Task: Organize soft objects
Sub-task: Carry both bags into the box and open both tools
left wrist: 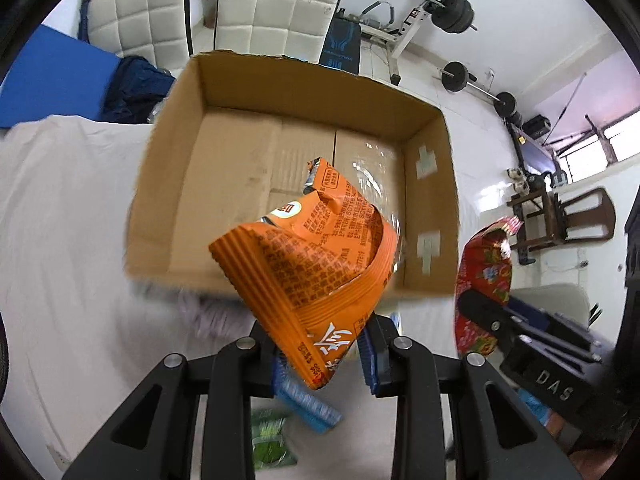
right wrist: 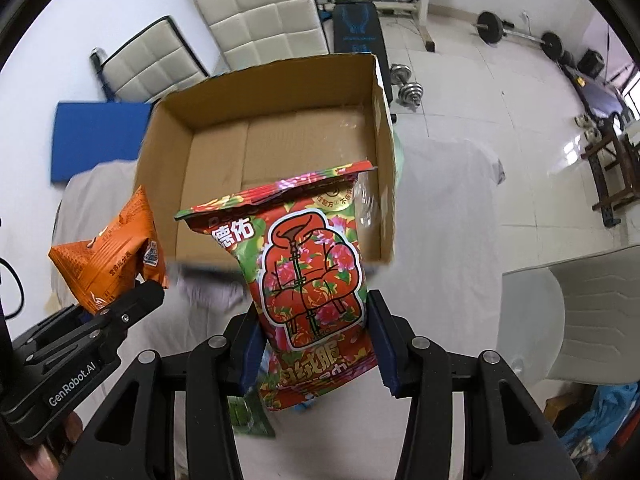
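My left gripper (left wrist: pixel 324 356) is shut on an orange snack packet (left wrist: pixel 316 264) and holds it up in front of the near wall of an open cardboard box (left wrist: pixel 168 184). My right gripper (right wrist: pixel 316 344) is shut on a red flowered packet (right wrist: pixel 308 280), also raised before the box (right wrist: pixel 384 184). The box holds only a clear plastic wrapper (left wrist: pixel 372 176). In the right wrist view the orange packet (right wrist: pixel 108 264) and the left gripper (right wrist: pixel 120 312) are at the left. In the left wrist view the red packet (left wrist: pixel 484 280) and the right gripper (left wrist: pixel 492 320) are at the right.
The box stands on a white cloth-covered table (left wrist: pixel 60 240). A green packet (left wrist: pixel 272 440) and a blue packet (left wrist: pixel 308 404) lie on the cloth under the grippers. White cushions (right wrist: pixel 260 12), a blue mat (right wrist: pixel 96 132), weights (right wrist: pixel 408 88) and a wooden chair (left wrist: pixel 560 216) stand beyond.
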Demonstrator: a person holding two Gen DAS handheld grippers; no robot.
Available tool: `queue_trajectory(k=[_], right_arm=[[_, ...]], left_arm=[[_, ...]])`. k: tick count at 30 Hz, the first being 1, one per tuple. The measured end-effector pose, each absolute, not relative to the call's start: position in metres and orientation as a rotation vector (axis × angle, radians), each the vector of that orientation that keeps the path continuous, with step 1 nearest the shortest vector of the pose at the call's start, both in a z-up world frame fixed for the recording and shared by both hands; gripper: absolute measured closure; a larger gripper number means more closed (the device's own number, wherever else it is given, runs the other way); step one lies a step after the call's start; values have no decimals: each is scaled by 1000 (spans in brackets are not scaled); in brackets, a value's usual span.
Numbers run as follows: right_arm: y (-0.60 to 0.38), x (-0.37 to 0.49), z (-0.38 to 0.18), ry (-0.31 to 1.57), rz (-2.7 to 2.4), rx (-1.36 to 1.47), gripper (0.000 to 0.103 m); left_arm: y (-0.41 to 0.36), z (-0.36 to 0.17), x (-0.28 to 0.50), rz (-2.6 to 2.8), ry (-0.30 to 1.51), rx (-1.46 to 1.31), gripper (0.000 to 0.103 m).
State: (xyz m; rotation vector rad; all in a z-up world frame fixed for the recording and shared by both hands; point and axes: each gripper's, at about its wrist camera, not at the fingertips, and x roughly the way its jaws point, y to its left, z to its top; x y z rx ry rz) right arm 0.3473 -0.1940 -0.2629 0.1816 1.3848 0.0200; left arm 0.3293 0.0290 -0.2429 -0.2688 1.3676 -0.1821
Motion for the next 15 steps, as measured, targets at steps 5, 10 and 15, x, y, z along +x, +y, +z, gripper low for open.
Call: queue_trajectory(k=[5, 10, 15], right_arm=[[-179, 409, -304, 1419, -19, 211, 54], [-183, 466, -353, 1460, -51, 246, 54], [-179, 500, -387, 1486, -90, 233, 54]], left_arm=[[31, -277, 386, -203, 1429, -330, 76], [31, -314, 432, -208, 1476, -386, 76], [34, -341, 465, -235, 1513, -485, 78]])
